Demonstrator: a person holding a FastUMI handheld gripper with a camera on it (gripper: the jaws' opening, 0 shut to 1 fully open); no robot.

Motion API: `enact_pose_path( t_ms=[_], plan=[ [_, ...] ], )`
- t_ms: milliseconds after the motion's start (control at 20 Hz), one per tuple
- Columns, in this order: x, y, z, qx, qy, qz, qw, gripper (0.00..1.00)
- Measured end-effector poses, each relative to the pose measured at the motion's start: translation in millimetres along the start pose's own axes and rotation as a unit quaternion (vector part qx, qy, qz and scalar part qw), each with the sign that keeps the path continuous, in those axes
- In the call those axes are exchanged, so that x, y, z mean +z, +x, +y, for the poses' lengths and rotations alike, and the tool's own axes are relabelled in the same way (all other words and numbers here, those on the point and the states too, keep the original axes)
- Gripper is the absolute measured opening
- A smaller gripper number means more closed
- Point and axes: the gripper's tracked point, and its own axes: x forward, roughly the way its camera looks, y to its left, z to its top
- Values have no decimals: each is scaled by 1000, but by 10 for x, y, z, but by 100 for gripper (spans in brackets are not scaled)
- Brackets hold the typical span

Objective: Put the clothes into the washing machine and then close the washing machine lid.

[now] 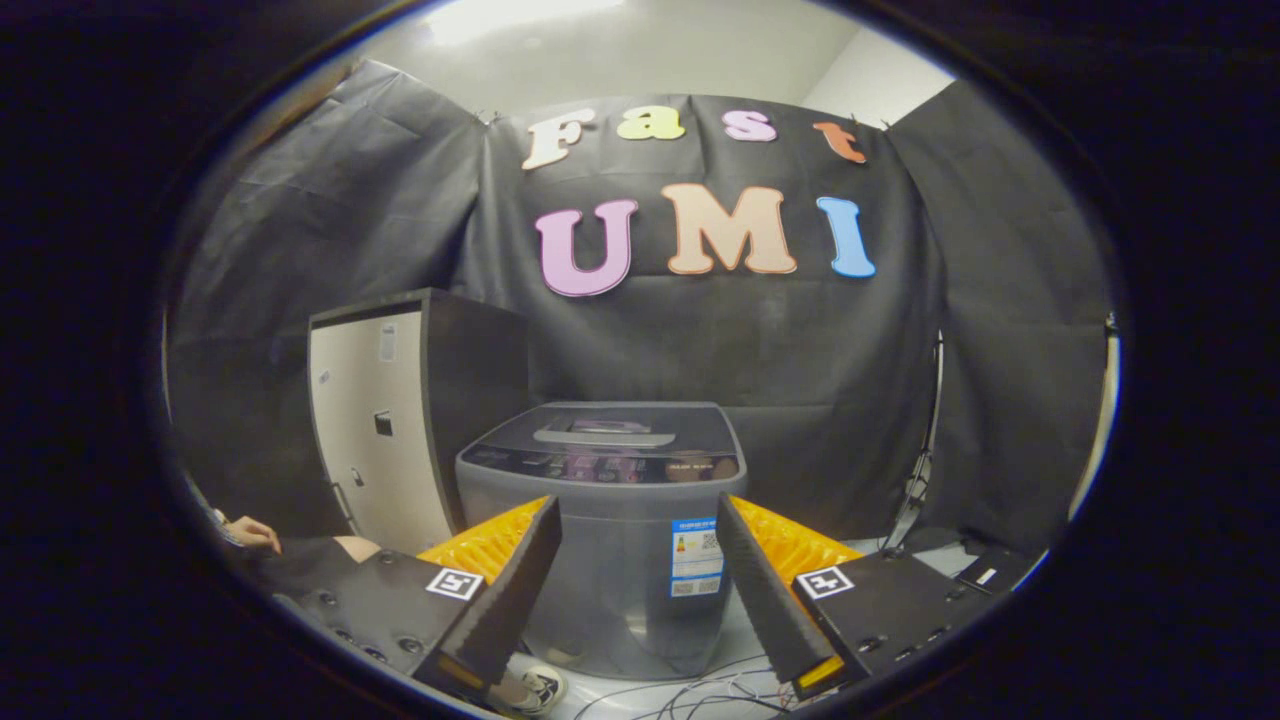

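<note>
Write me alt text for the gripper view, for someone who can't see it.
A grey top-loading washing machine stands with its lid shut, beyond the open, empty gripper, whose fingers frame it. A tall cabinet stands beside the machine, a person's hand shows low near the cabinet, and cables lie on the floor.

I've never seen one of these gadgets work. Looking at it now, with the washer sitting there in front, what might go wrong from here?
1. The washing machine has its lid down, and the gripper is open, holding nothing; the lid must be lifted first, and the fingers might slip on its handle.
2. Loose cables lie on the floor by the machine's base and could snag a foot.
3. A cabinet stands close beside the washer, so a wide swing might knock it.
</note>
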Motion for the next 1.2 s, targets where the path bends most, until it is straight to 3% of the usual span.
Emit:
enact_pose_path(
  t_ms=[1200],
  plan=[
    [-1, 13, 12, 3, 0, -1, 1000, 98]
  ],
)
